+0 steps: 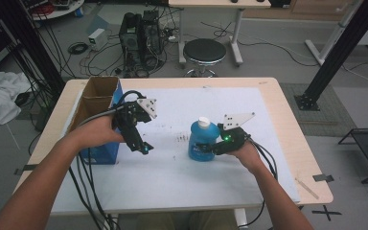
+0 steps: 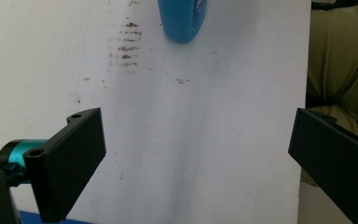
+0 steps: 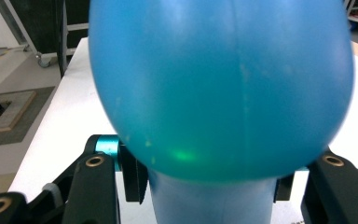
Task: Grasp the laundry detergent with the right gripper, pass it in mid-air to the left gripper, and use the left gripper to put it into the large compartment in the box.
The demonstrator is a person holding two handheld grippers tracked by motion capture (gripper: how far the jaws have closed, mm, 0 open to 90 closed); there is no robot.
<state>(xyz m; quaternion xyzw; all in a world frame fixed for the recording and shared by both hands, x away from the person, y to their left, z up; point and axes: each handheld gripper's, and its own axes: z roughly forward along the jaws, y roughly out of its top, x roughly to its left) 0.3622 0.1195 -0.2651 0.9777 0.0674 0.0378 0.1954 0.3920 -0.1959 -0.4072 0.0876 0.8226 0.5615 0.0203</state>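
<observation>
One blue bottle [image 1: 202, 141] with a white cap — clamped by the right gripper [image 1: 206, 147]; left gripper [image 1: 146, 149] gapes empty beside one cardboard box [image 1: 96, 96].

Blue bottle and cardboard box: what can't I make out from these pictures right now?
- Blue bottle: label print is too small in the high view; in the right gripper view its out-of-focus body blocks the cap, and the pads' contact is hidden behind its bulge.
- Cardboard box: contents hidden by its walls in the high view.
- Left tool: open; the bottle's upper part is cut off by the top edge.
</observation>
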